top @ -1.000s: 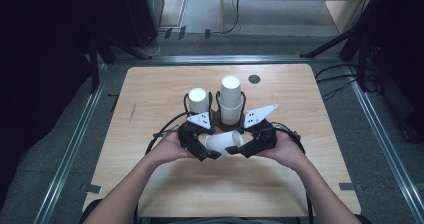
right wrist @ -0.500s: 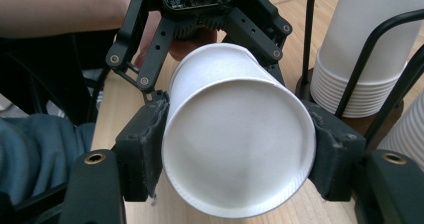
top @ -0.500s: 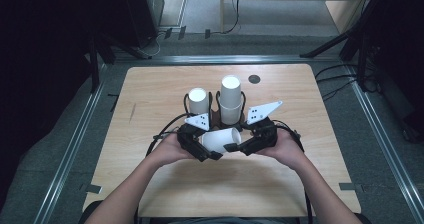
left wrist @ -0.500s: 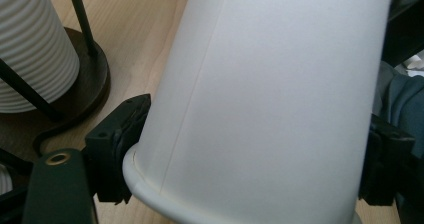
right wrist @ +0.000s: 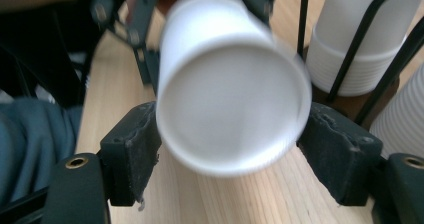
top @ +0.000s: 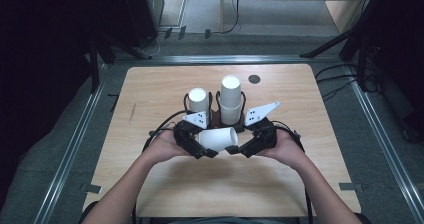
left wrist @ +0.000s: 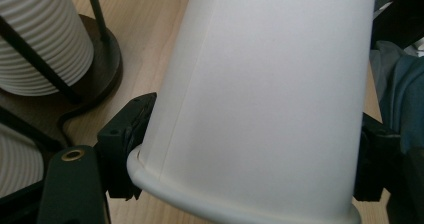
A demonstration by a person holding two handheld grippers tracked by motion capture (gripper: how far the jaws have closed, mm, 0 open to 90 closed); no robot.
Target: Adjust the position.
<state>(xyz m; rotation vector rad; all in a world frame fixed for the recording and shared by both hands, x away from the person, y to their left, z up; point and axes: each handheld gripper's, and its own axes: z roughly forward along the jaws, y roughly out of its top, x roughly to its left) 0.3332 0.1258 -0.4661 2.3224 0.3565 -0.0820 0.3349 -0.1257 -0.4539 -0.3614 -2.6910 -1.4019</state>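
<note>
A white paper cup lies on its side above the table between my two grippers. My left gripper has its pads against the cup wall just behind the rolled rim. Its jaws have just been closing on the cup. My right gripper faces the cup's bottom end, which sits blurred between its pads. These jaws have just been opening and stand slightly off the cup.
Behind the hands a dark wire holder carries two stacks of white cups, a short one and a taller one. A small black disc marks the far tabletop. Cables trail from both grippers.
The cup has shifted a little toward the left gripper. Both hands have stayed nearly where they were.
</note>
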